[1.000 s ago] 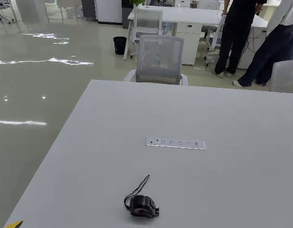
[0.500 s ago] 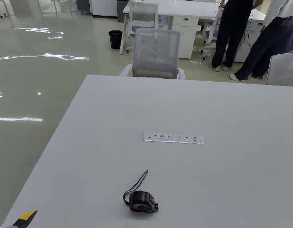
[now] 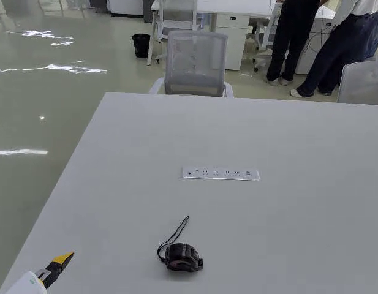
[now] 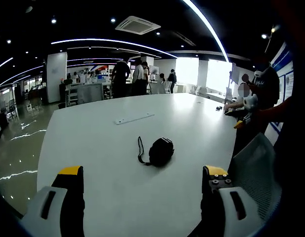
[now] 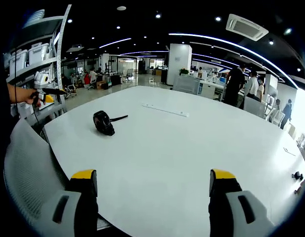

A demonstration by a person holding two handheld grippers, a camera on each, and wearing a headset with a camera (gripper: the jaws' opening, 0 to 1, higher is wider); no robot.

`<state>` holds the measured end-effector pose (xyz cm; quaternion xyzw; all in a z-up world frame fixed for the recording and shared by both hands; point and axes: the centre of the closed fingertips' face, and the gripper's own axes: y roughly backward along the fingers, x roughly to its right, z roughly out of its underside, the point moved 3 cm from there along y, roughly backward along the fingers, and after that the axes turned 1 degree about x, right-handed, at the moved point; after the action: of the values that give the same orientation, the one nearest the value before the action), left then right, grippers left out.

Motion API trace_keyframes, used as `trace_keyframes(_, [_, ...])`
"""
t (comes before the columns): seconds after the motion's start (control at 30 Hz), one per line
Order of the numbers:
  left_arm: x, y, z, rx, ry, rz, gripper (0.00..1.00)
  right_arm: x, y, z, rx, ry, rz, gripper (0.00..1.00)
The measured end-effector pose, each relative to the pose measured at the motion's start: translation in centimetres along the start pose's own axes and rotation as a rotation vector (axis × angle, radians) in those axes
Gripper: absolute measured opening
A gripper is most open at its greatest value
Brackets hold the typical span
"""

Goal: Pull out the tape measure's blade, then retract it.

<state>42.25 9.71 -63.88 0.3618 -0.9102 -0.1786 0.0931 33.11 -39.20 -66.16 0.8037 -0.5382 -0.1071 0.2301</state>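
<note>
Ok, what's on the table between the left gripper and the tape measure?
Nothing. In the left gripper view, the stretch of white table from the left gripper to the tape measure is bare.

Both my grippers held out, jaws spread wide.
My left gripper (image 4: 143,171) sits level, its two jaws far apart and pointing forward; one yellow fingertip (image 3: 61,258) pokes into the head view, low on my left. My right gripper (image 5: 153,174) is level and gapes just as wide. Far off to its left, my left hand (image 5: 22,94) grips the other one.
</note>
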Motion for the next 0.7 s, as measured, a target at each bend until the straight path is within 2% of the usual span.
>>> trace_keyframes(0.3, [-0.5, -0.8, 0.6, -0.011, 0.007, 0.011, 0.99, -0.2, -0.8, -0.8, 0.004, 0.012, -0.019, 0.96])
trace_keyframes(0.43, [-0.4, -0.9, 0.4, -0.013, 0.013, 0.014, 0.99, -0.2, -0.7, -0.8, -0.004, 0.015, -0.019, 0.97])
trace_keyframes(0.53, [-0.1, -1.2, 0.4, -0.015, -0.004, 0.029, 0.99, 0.1, -0.8, -0.7, -0.003, 0.016, -0.019, 0.98])
trace_keyframes(0.7, [-0.4, -1.5, 0.2, -0.024, -0.004, 0.030, 0.99, 0.1, -1.1, -1.2, -0.006, 0.031, -0.030, 0.97])
